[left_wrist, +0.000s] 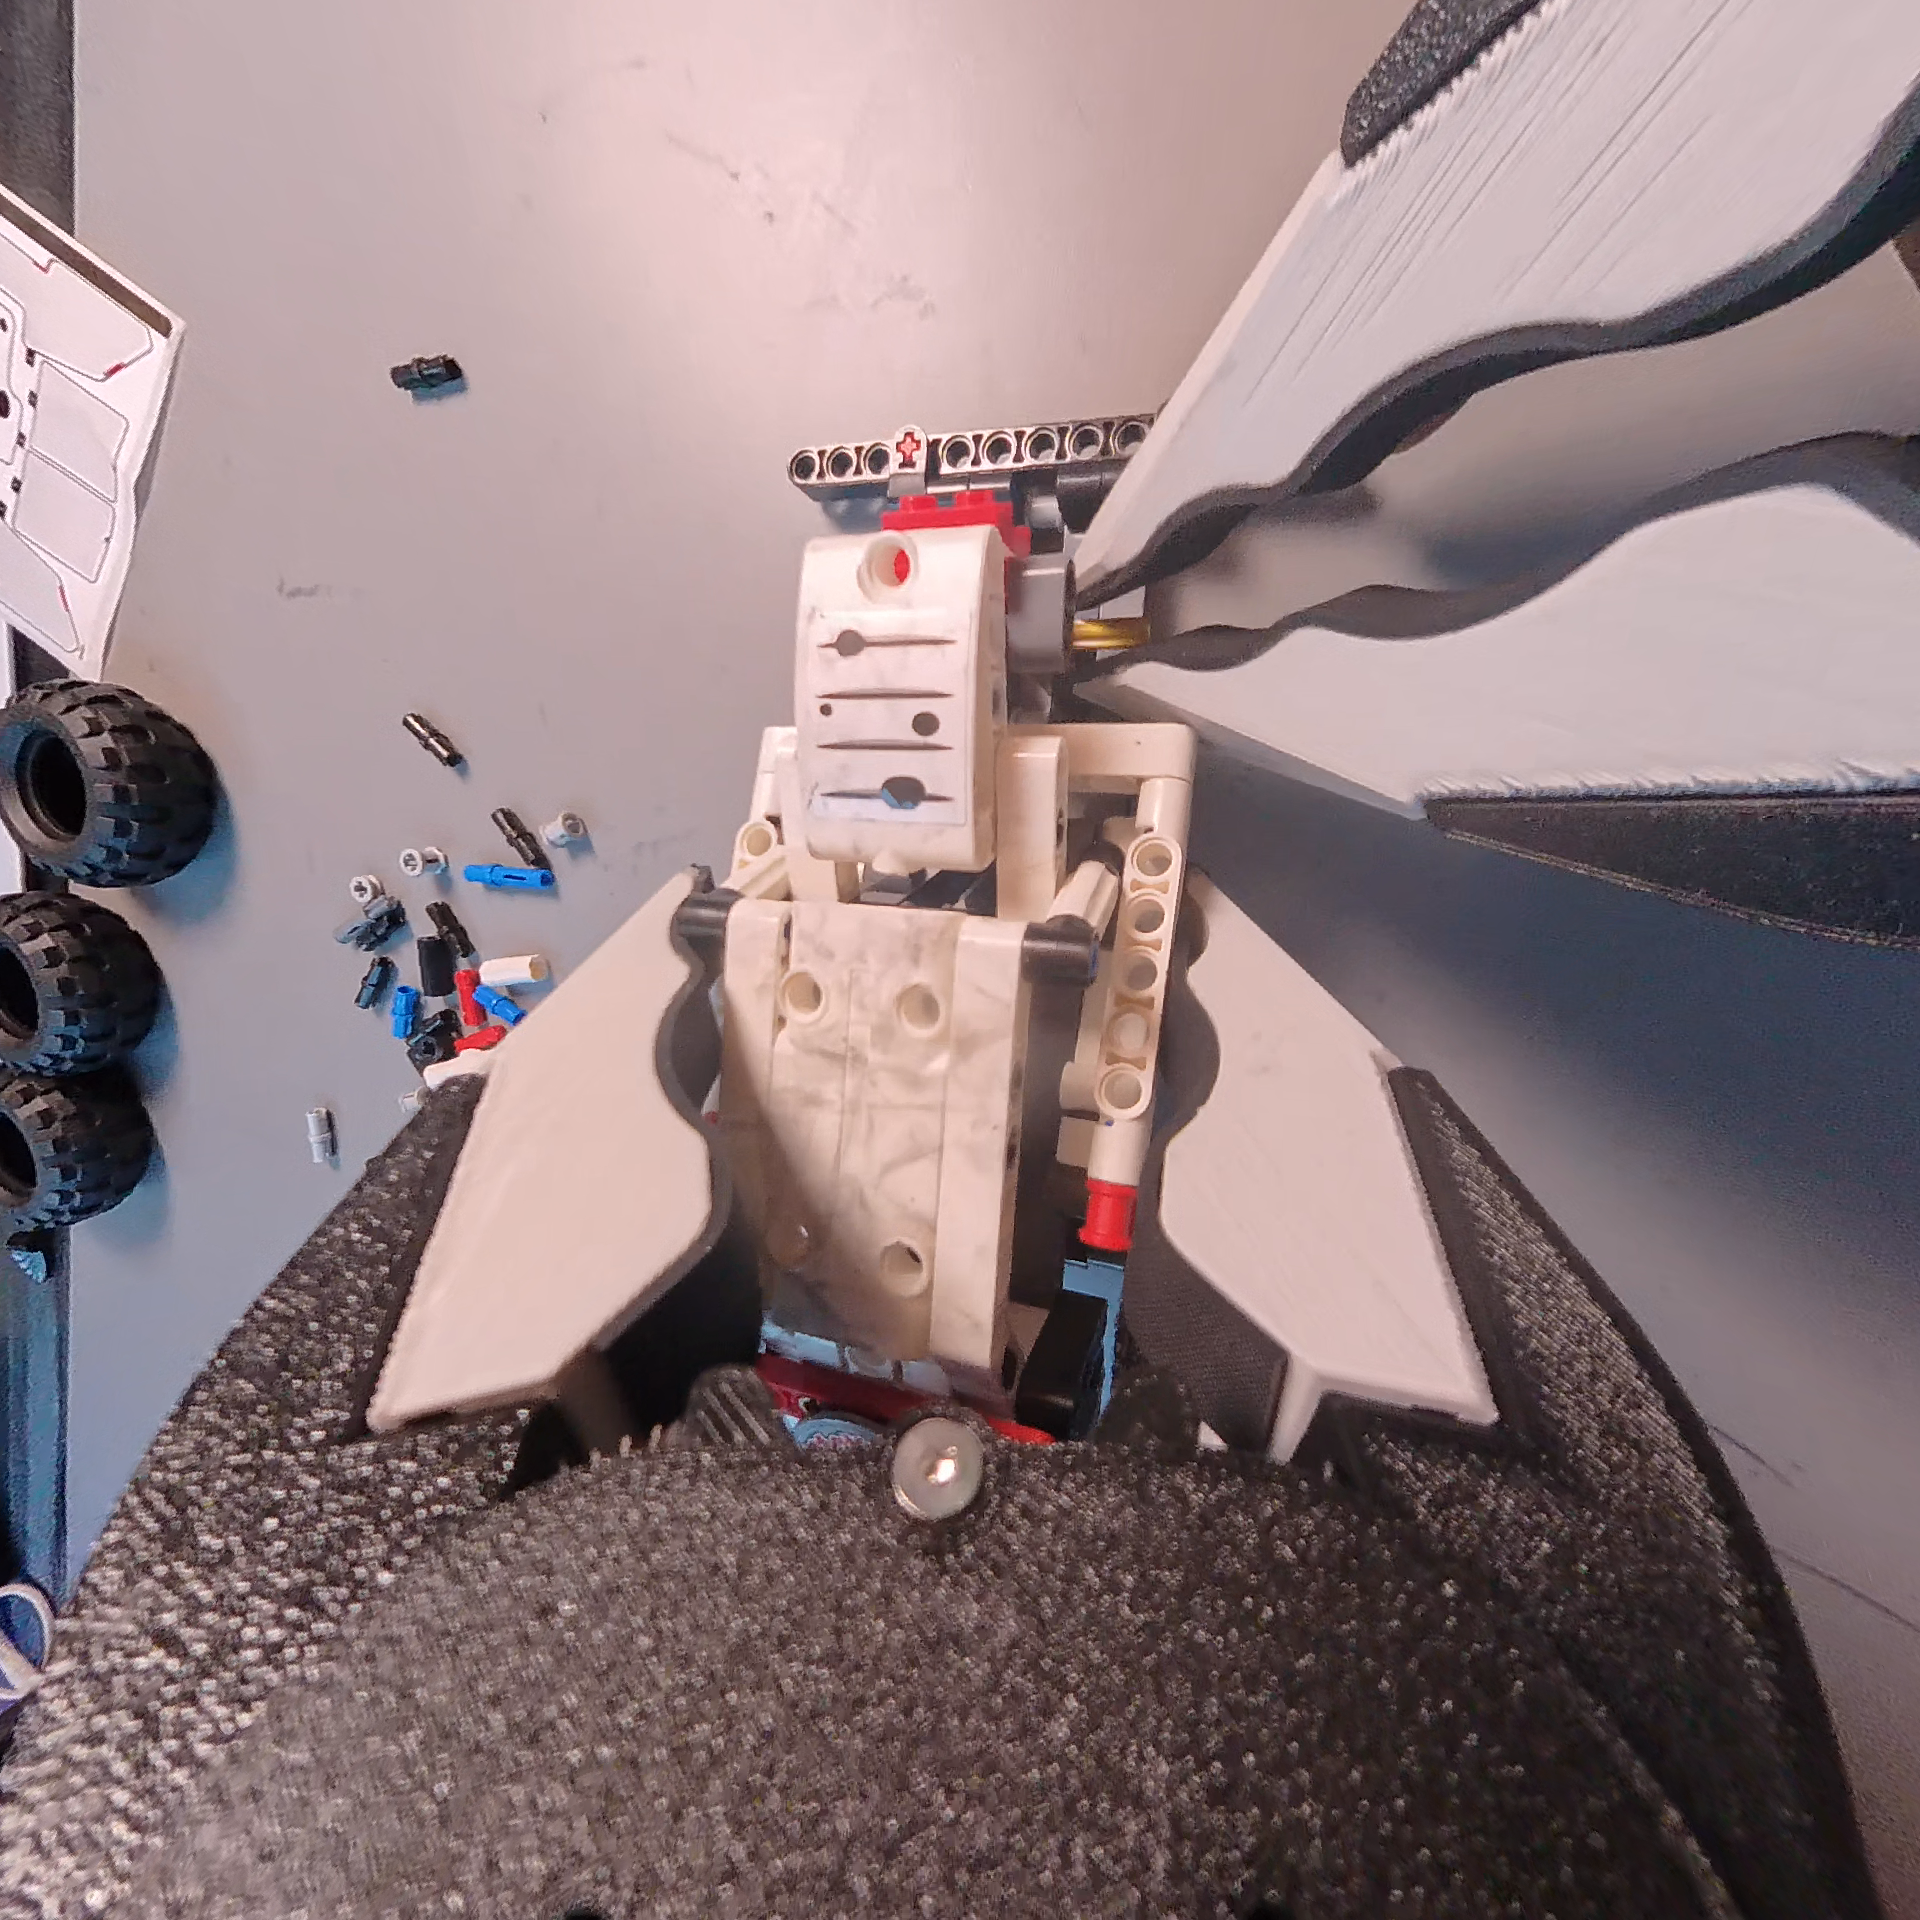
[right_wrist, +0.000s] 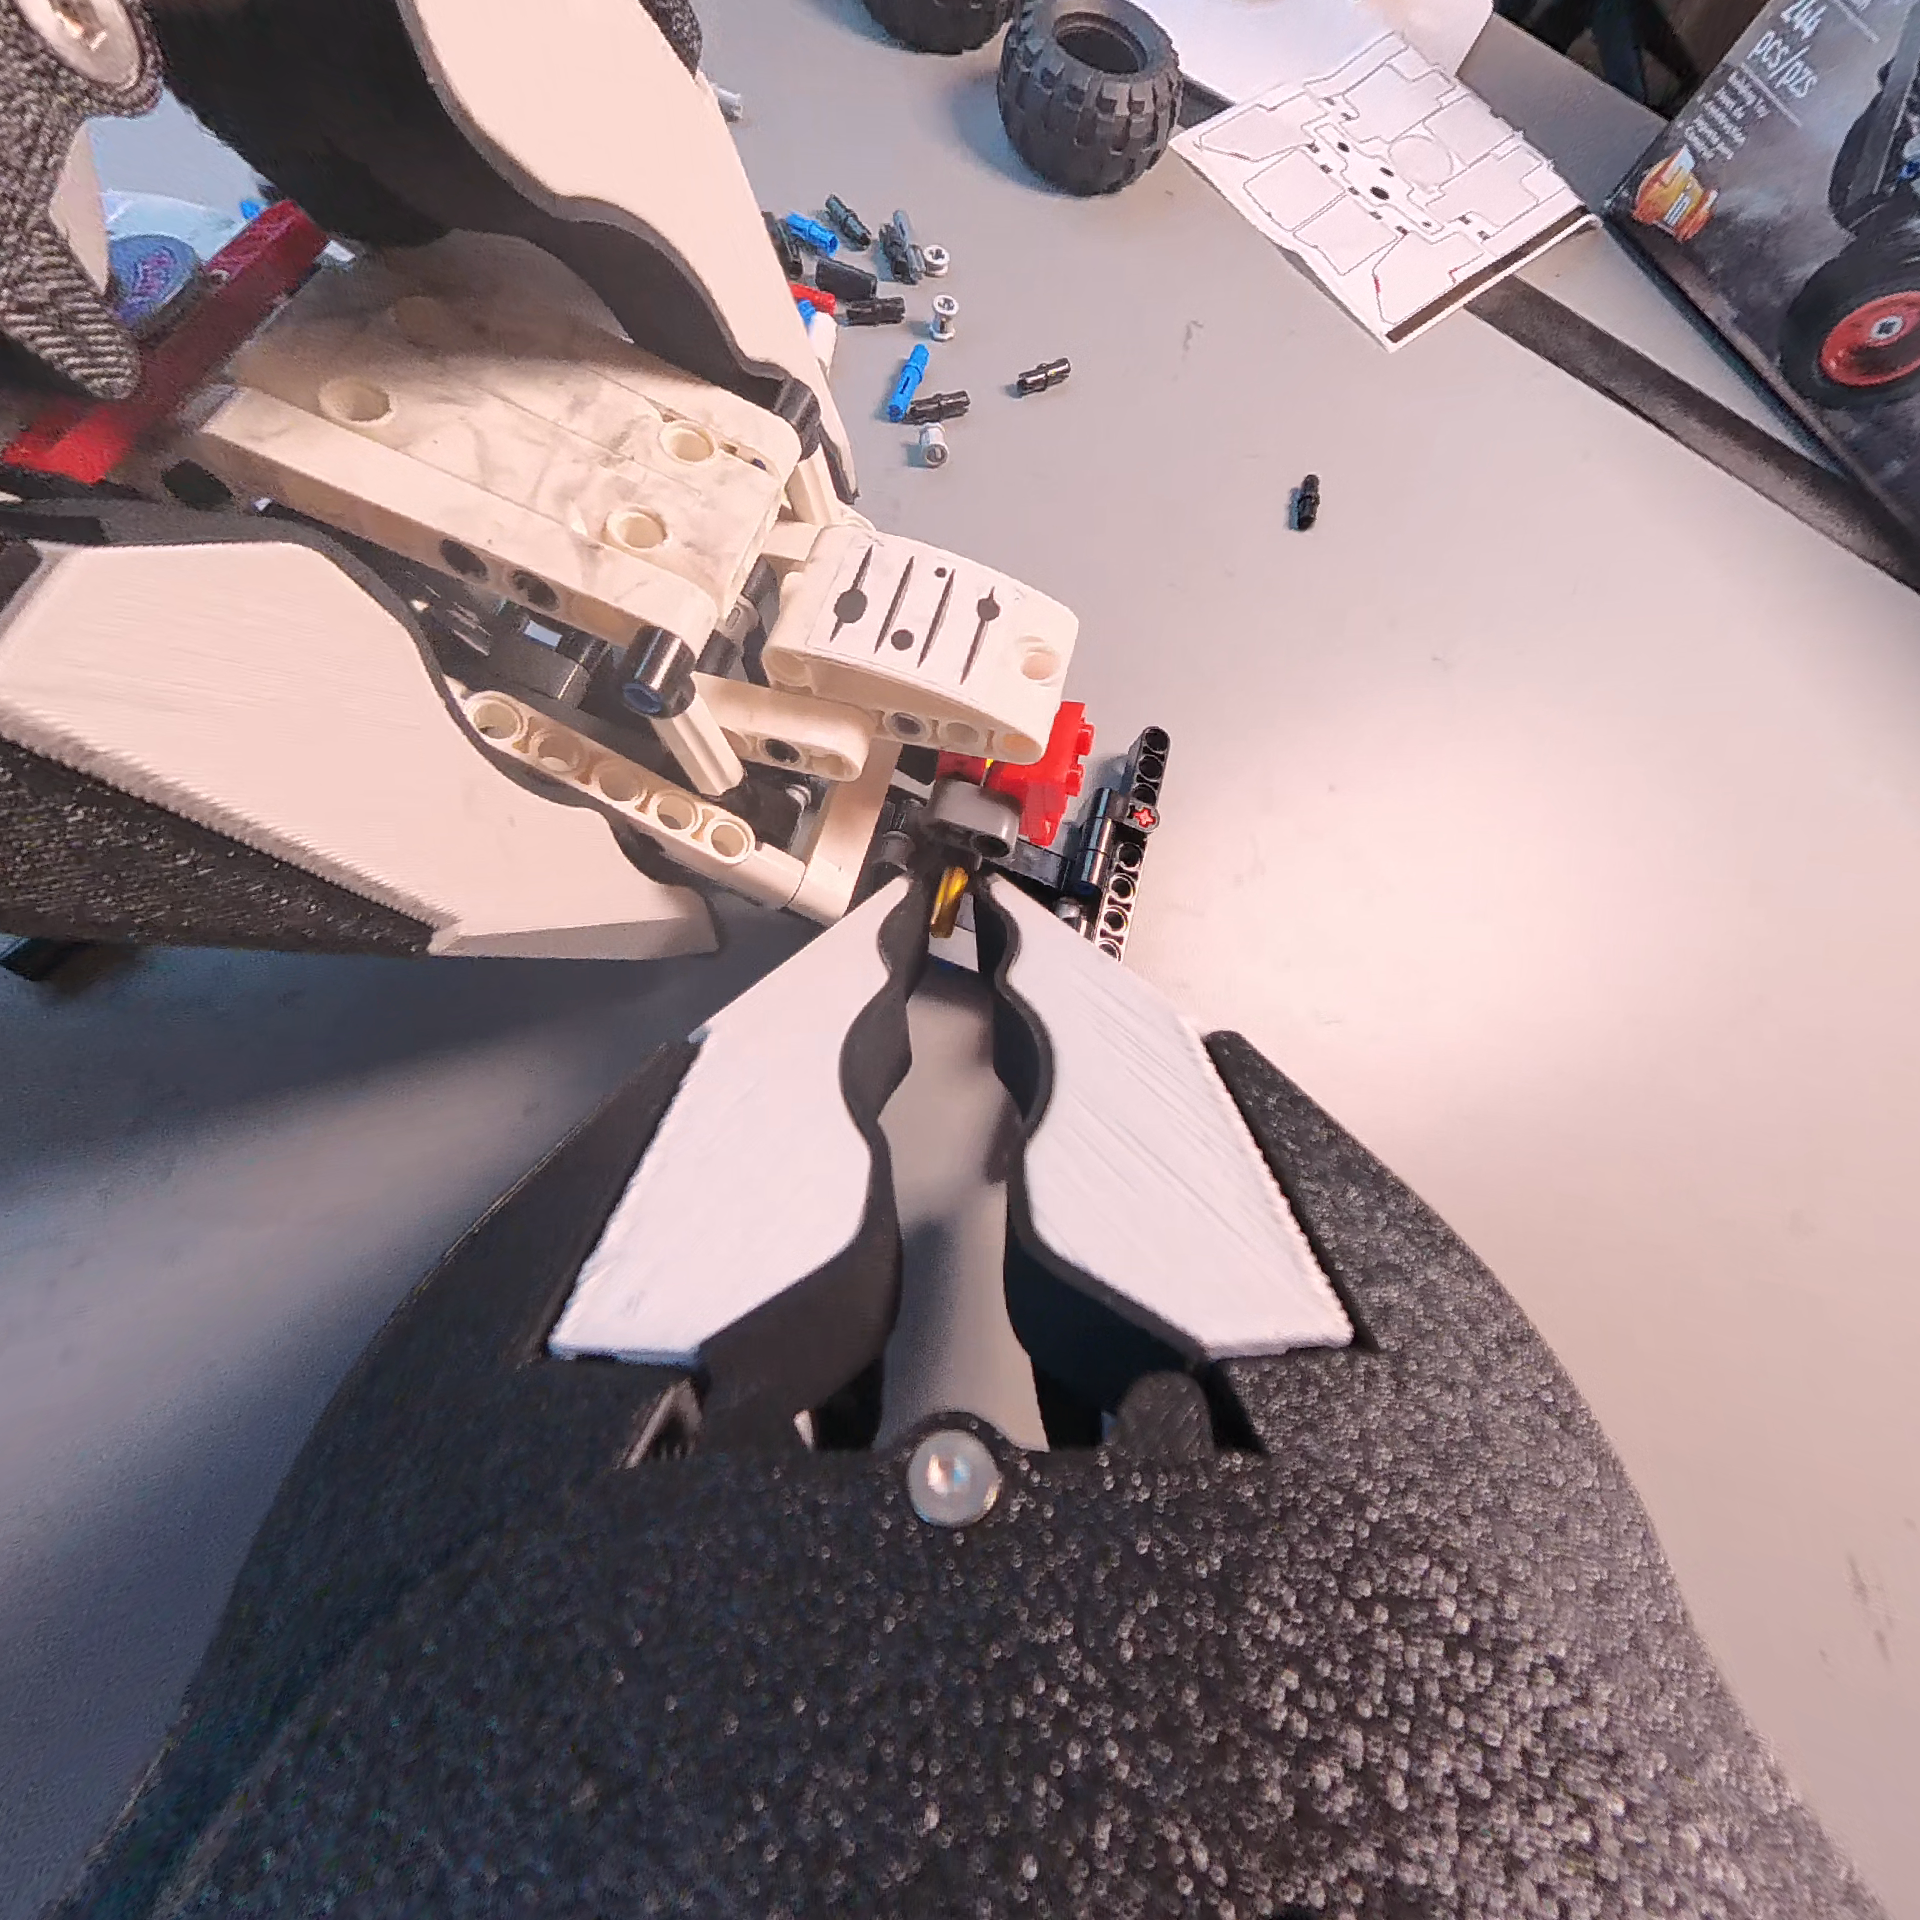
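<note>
My left gripper is shut on a white brick-built vehicle body, with one finger on each side. It holds the body with its nose on the grey table, where a black holed beam crosses the front. My right gripper comes in from the upper right. Its tips are closed on a short yellow pin that sticks out of a grey connector on the model's side. In the right wrist view the right gripper pinches the yellow pin, and the left gripper holds the body at upper left.
Black knobbly tyres lie at the table's edge. A scatter of small black, blue, red and grey pins lies beside the model. A white sticker sheet and a dark printed box sit further off. Tip to tip, the grippers are about 5 cm apart.
</note>
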